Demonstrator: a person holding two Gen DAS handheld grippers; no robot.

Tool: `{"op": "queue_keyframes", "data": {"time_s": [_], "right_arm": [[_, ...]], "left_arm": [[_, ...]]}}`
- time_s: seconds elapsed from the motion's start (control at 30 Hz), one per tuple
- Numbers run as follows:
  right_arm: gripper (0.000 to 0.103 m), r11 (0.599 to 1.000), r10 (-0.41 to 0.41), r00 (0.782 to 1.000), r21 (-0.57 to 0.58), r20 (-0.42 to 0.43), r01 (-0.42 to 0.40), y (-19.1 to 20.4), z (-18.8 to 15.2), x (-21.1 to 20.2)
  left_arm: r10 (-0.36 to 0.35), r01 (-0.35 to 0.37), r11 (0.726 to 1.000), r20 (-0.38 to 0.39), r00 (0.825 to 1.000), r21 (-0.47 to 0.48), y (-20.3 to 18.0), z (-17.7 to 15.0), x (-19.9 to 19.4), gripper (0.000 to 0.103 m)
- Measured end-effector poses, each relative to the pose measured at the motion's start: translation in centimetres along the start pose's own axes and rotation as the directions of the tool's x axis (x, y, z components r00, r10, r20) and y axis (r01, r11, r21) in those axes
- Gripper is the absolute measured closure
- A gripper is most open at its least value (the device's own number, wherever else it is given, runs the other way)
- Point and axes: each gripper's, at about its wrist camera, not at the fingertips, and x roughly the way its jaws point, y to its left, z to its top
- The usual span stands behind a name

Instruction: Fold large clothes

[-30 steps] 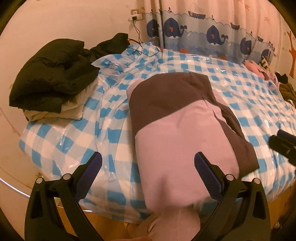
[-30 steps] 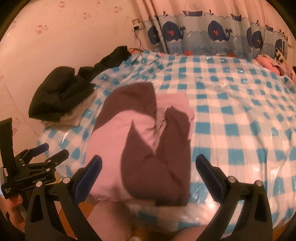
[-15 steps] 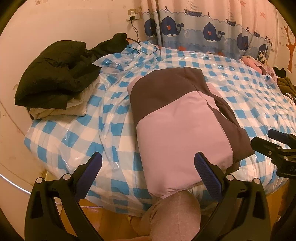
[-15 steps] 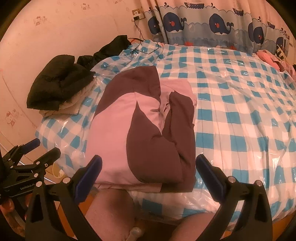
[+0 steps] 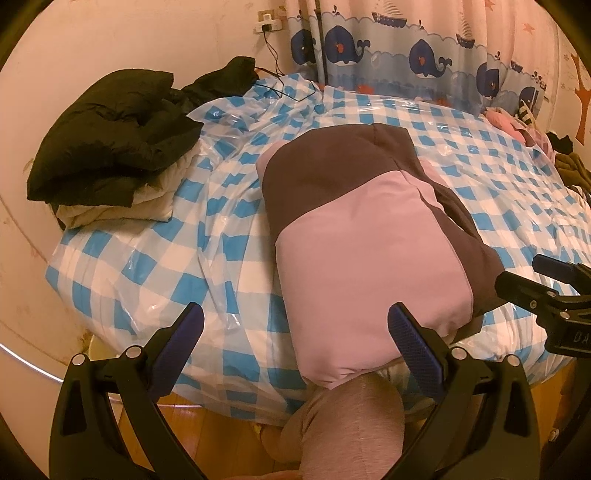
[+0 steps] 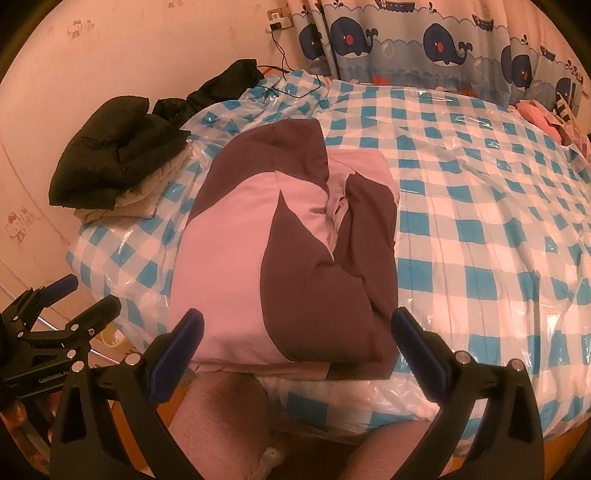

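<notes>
A pink and dark brown garment (image 5: pixel 354 236) (image 6: pixel 280 251) lies folded into a long block on the blue-checked bed, its near end at the bed's front edge. My left gripper (image 5: pixel 295 332) is open, held off the bed's near edge with nothing between its fingers. My right gripper (image 6: pixel 295 336) is open too, just short of the garment's near end and holding nothing. The right gripper (image 5: pixel 546 288) shows at the right edge of the left wrist view. In the right wrist view the left gripper (image 6: pixel 62 302) sits at the lower left.
The bed (image 5: pixel 155 258) wears a glossy plastic-covered check sheet. A black jacket on cream clothes (image 5: pixel 110 155) is stacked at its left corner. More clothes (image 5: pixel 517 125) lie at the far right. A whale-print curtain (image 6: pixel 443 40) and a wall socket with cable (image 5: pixel 269 26) stand behind. A person's knee (image 5: pixel 347 421) is below.
Both grippers have drawn back and up from the garment toward the bed's near edge. The folded garment lies as it did.
</notes>
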Motion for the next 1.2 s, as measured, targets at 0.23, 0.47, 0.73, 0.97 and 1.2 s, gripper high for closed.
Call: {"op": "queue_keyframes", "data": {"time_s": [0.23,0.47,0.73,0.97,1.2], "right_arm": [[0.005,1.0,0.004,1.0,0.001,-0.003,-0.004,-0.03,0.0,0.16],[0.005,1.0,0.005,1.0,0.001,-0.003,-0.005,0.08,-0.01,0.18],[0.005,1.0,0.006,1.0,0.001,-0.005,-0.006,0.18,-0.02,0.23],[0.005,1.0,0.006,1.0,0.001,-0.005,-0.006,0.18,-0.02,0.21],[0.005,1.0,0.005,1.0,0.001,-0.004,-0.005,0.23,-0.05,0.22]], "left_arm": [[-0.001,0.001,1.0,-0.003,1.0,-0.005,0.18,-0.28,0.18,0.007],[0.004,-0.004,1.0,-0.001,1.0,-0.005,0.19,-0.37,0.13,0.007],[-0.001,0.001,1.0,-0.003,1.0,-0.004,0.35,-0.16,0.23,0.007],[-0.001,0.001,1.0,-0.003,1.0,-0.004,0.37,-0.15,0.22,0.007],[0.001,-0.001,1.0,-0.004,1.0,-0.005,0.39,-0.27,0.22,0.007]]}}
